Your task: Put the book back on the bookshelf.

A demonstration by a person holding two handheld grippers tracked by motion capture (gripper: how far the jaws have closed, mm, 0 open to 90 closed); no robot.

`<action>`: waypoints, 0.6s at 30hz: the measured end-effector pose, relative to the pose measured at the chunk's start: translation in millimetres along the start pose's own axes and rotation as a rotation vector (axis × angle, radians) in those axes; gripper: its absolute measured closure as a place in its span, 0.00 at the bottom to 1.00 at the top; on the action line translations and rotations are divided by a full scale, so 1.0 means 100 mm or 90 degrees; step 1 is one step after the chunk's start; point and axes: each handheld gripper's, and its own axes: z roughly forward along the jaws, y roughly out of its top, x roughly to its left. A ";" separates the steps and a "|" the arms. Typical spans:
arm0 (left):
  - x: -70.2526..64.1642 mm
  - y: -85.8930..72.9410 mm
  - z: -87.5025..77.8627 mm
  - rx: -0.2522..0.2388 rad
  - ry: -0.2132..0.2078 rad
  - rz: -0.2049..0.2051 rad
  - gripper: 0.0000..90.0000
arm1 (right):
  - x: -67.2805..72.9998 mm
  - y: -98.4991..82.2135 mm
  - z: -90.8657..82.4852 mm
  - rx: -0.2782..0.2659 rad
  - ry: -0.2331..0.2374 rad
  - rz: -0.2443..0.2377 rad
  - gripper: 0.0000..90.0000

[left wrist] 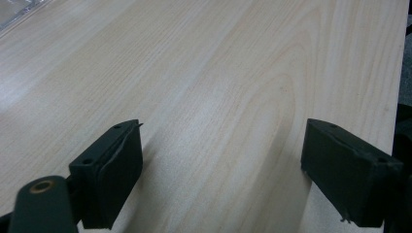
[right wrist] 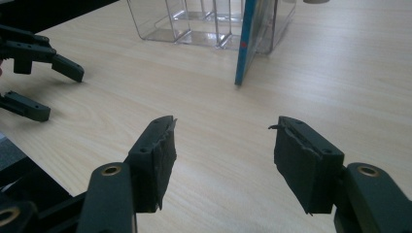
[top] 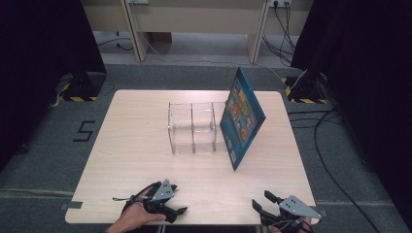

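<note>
Blue illustrated picture book [top: 242, 116] stands tilted in the end slot of the clear acrylic divided rack [top: 191, 127]; left gripper [top: 180, 211] and right gripper [top: 261, 203] rest released and empty at the near table edge, suggesting placement is complete.

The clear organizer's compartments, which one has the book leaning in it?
The rightmost compartment of the clear organizer, on the right gripper's side; the blue book stands tilted there, the other two are empty.
</note>
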 end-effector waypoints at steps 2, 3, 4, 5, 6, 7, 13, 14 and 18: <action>0.00 0.00 0.00 0.000 0.001 0.000 0.16 | -0.01 -0.02 -0.01 0.005 -0.002 0.000 0.45; 0.00 0.00 0.00 0.000 0.000 0.000 0.16 | -0.01 -0.02 -0.02 0.006 -0.002 0.001 0.45; 0.00 0.00 0.00 0.000 0.000 0.000 0.16 | -0.01 -0.02 -0.02 0.006 -0.002 0.001 0.45; -0.01 0.00 0.00 0.000 -0.001 0.001 0.16 | -0.01 -0.04 -0.02 0.014 -0.002 0.004 0.45; -0.01 0.00 0.00 0.000 -0.001 0.001 0.16 | -0.01 -0.04 -0.02 0.014 -0.002 0.004 0.45; -0.01 0.00 0.00 0.000 -0.001 0.001 0.16 | -0.01 -0.05 -0.03 0.021 -0.003 0.009 0.44; -0.01 0.00 0.00 -0.001 -0.003 0.001 0.16 | -0.04 -0.10 -0.04 0.056 -0.004 0.022 0.43; -0.01 0.00 0.00 -0.001 -0.003 0.001 0.16 | -0.05 -0.12 -0.05 0.064 -0.003 0.020 0.42; -0.01 0.00 0.00 -0.001 -0.003 0.001 0.16 | -0.06 -0.16 -0.07 0.082 -0.006 0.025 0.42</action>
